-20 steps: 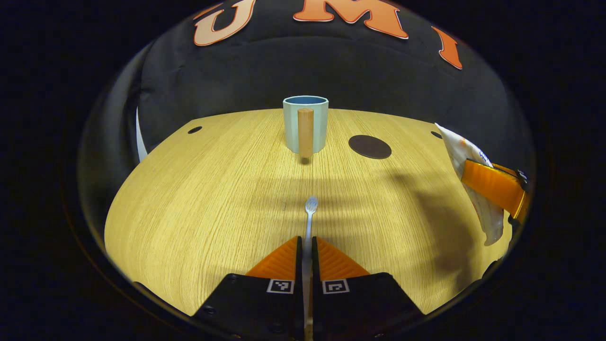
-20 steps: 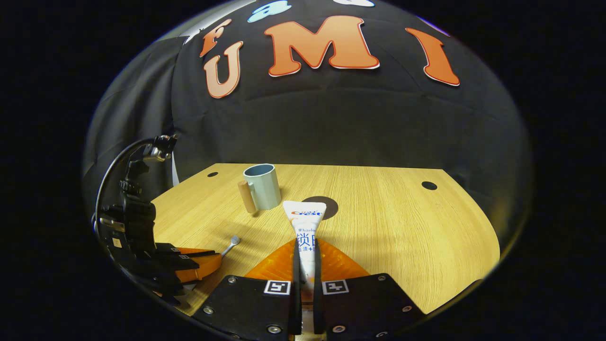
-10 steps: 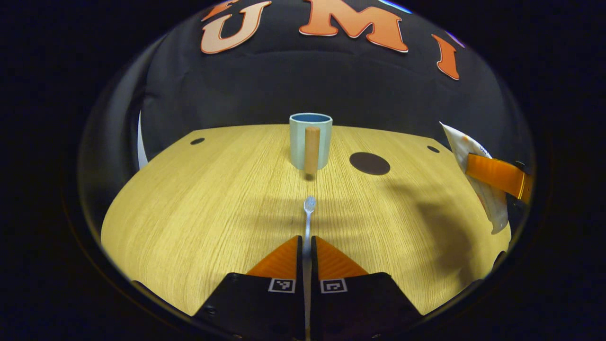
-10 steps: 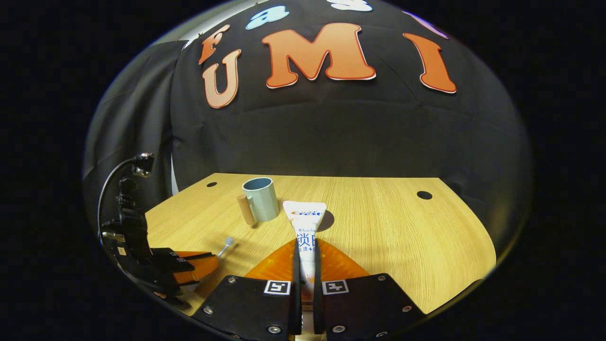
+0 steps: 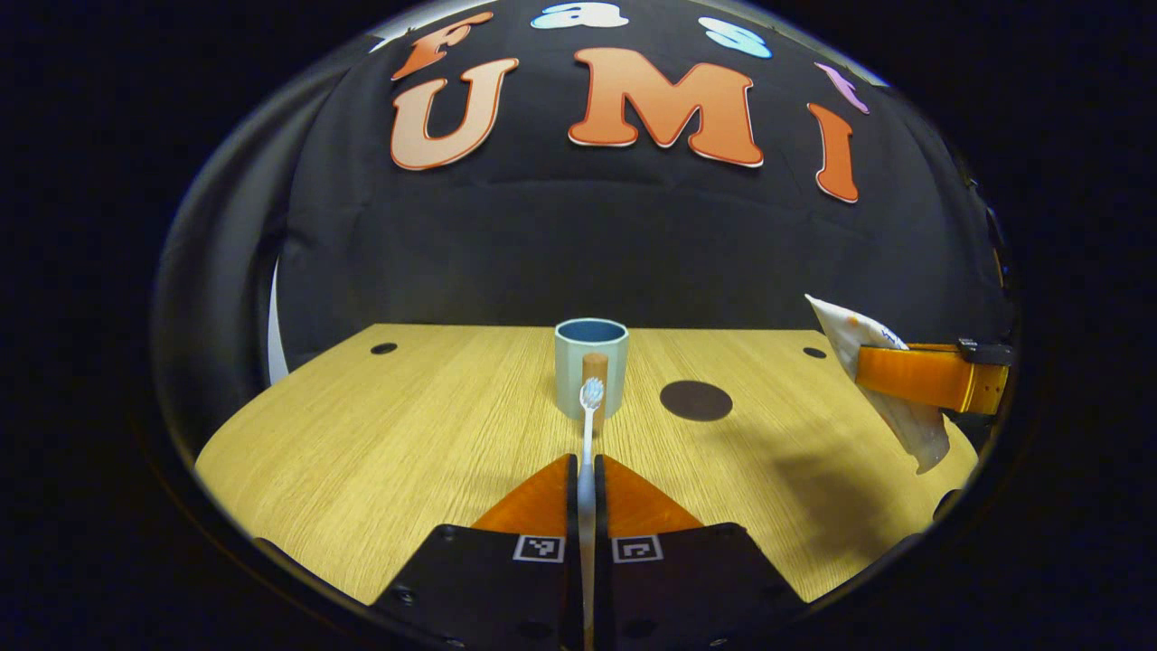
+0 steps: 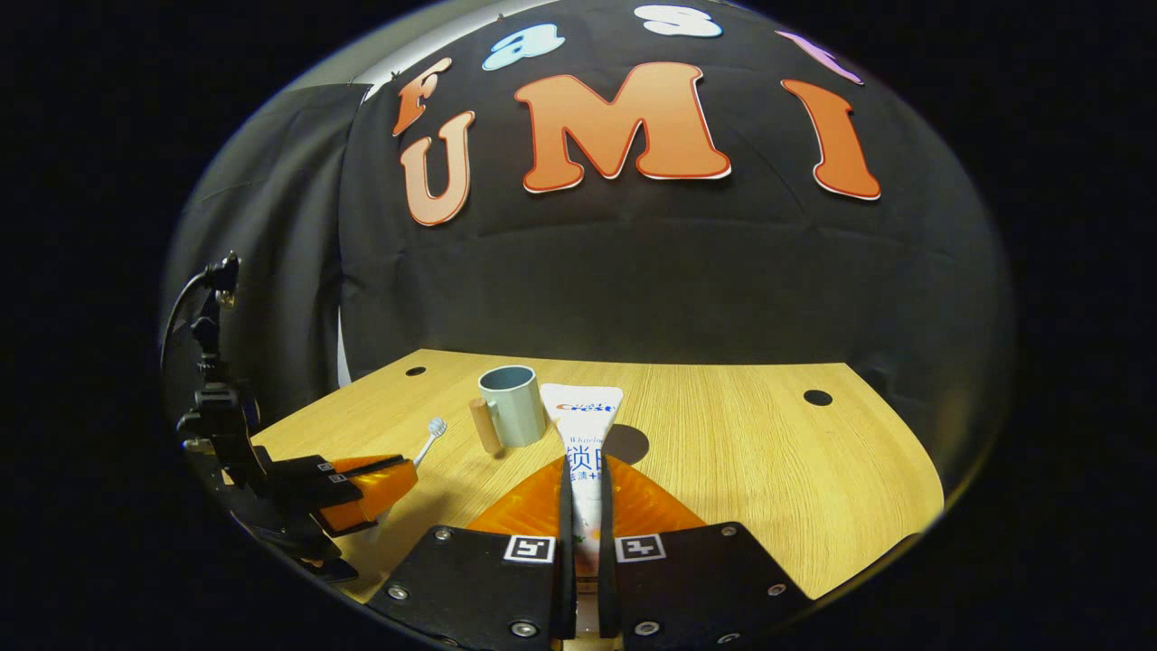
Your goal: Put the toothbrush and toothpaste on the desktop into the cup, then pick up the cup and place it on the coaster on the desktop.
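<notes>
A pale blue-green cup (image 5: 591, 366) with a wooden handle stands on the wooden desktop (image 5: 407, 425), its handle turned toward the left gripper view. My left gripper (image 5: 586, 466) is shut on a white toothbrush (image 5: 589, 416), held above the table with the bristle head pointing at the cup. A dark round coaster (image 5: 696, 400) lies just right of the cup. My right gripper (image 6: 586, 470) is shut on a white toothpaste tube (image 6: 583, 425), lifted off the table; the cup (image 6: 512, 405) is ahead to its left. The left gripper (image 6: 362, 484) with the toothbrush (image 6: 428, 437) appears at lower left there.
The desktop has small dark holes near its back corners (image 5: 383, 348) (image 6: 817, 397). The black booth wall rises right behind the table's far edge. In the left gripper view the right gripper (image 5: 913, 375) with the toothpaste tube (image 5: 881, 380) hangs over the table's right side.
Both grippers have risen and tilted up with their loads. The toothbrush head now lines up with the cup's handle. The right gripper has shifted slightly toward the cup.
</notes>
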Motion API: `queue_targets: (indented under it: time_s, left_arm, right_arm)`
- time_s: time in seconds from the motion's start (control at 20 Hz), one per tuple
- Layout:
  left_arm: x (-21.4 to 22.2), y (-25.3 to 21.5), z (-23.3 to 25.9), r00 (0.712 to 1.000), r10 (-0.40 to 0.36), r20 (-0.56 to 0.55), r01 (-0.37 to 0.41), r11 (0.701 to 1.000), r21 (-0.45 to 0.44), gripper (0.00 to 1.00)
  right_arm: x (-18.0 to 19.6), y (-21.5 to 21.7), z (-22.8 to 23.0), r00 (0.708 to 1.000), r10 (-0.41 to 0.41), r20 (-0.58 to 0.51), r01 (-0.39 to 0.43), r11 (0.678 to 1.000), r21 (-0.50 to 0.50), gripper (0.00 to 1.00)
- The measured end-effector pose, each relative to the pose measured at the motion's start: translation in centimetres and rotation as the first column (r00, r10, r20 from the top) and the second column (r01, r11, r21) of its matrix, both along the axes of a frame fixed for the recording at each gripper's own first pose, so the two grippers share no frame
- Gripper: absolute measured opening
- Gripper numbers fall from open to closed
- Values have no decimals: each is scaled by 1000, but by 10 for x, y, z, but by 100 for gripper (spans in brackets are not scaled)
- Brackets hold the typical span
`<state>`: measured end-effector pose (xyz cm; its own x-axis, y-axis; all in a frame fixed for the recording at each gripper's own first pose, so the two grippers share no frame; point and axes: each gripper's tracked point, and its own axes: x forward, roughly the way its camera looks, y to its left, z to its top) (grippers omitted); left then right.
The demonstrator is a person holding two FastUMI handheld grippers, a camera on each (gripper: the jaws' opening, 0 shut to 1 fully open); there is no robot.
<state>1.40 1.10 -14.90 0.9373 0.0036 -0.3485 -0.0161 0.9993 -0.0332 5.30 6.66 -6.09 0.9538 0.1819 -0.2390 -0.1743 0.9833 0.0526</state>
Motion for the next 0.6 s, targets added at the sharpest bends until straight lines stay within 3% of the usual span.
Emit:
queue_targets:
  time_s: [0.15,0.3,0.6]
  left_arm:
    - [12,1,19,998,-2,67,2,1000,14,5]
    - [29,5,36,995,-4,102,7,999,-35,5]
    - [71,16,81,980,3,200,6,999,-47,4]
  right_arm:
    - [2,2,8,1000,10,29,-10,1000,7,10]
    - [5,1,15,998,18,52,-20,999,38,10]
    - [20,-15,25,996,-16,87,12,999,43,10]
